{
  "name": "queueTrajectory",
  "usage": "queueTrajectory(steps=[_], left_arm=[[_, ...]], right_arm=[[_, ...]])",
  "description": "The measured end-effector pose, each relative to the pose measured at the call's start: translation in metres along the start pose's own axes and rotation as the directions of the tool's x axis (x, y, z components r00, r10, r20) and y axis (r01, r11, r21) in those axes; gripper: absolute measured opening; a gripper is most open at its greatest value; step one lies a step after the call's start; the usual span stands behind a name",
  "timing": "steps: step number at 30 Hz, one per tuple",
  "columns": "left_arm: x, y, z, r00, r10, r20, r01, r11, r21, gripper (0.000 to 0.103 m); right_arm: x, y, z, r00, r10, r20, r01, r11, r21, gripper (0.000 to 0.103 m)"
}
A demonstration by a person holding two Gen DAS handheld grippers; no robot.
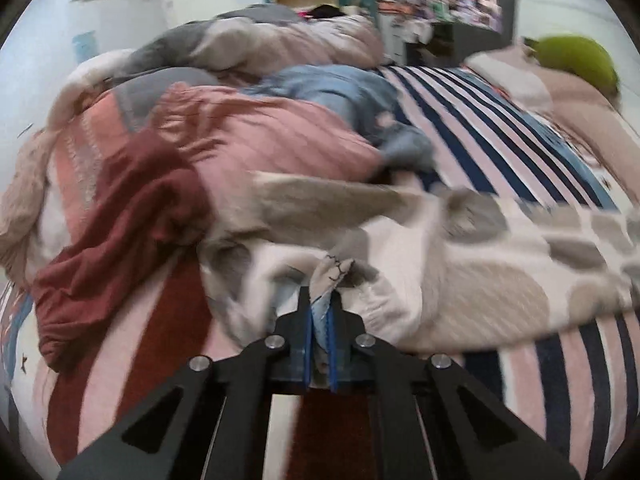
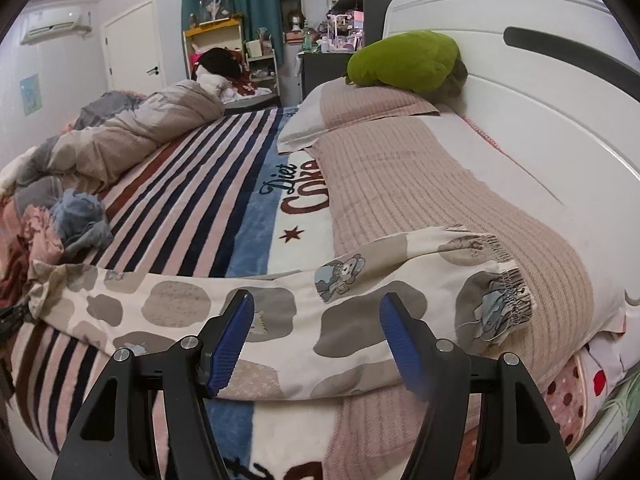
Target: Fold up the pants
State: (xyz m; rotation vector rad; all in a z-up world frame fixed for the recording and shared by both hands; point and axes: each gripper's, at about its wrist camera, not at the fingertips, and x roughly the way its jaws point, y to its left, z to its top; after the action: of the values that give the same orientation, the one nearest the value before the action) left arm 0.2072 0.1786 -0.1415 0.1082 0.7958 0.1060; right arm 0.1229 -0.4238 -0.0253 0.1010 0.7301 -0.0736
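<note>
The pants (image 2: 280,320) are cream with grey and beige spots and small bear prints. They lie stretched across the striped bed, the elastic waistband (image 2: 500,292) at the right on a pillow. My right gripper (image 2: 316,304) is open just above the middle of the pants, holding nothing. In the left wrist view my left gripper (image 1: 320,304) is shut on the hem end of the pants (image 1: 460,272), which spread blurred to the right.
A pile of clothes lies left of the pants: dark red (image 1: 120,220), pink (image 1: 260,140) and blue denim (image 1: 340,92) pieces. A rumpled duvet (image 2: 132,136) lies at the far left. Ribbed pillows (image 2: 420,184), a green plush (image 2: 404,60) and the white headboard (image 2: 540,100) are right.
</note>
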Motion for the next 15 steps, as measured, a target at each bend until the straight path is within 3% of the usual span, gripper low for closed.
queueTrajectory(steps=[3,7,8,9,11,15], left_arm=[[0.008,0.022,0.016,0.999,0.049,-0.003,-0.049,0.996,-0.076,0.006],[0.024,0.041,0.033,0.998,0.063,-0.003,-0.063,0.99,-0.129,0.008],[0.026,0.043,0.038,0.997,0.075,0.002,-0.074,0.989,-0.128,0.015],[0.026,0.045,0.041,0.996,0.094,0.01,-0.092,0.988,-0.127,0.031],[0.022,0.047,0.044,0.993,0.111,0.038,-0.105,0.986,-0.126,0.053],[0.012,0.059,0.043,0.997,0.073,0.022,-0.069,0.989,-0.133,0.055]], right_arm=[[0.002,0.007,0.0,1.0,0.014,-0.007,-0.014,1.0,-0.006,0.061],[0.008,0.017,-0.003,0.999,0.036,-0.025,-0.036,0.999,-0.022,0.061],[0.009,0.018,-0.003,0.999,0.038,-0.029,-0.039,0.999,-0.023,0.061],[0.01,0.019,-0.003,0.999,0.038,-0.033,-0.039,0.999,-0.023,0.061],[0.011,0.02,-0.003,0.998,0.036,-0.042,-0.037,0.999,-0.026,0.061],[0.011,0.021,-0.003,0.998,0.037,-0.046,-0.038,0.999,-0.026,0.061]])
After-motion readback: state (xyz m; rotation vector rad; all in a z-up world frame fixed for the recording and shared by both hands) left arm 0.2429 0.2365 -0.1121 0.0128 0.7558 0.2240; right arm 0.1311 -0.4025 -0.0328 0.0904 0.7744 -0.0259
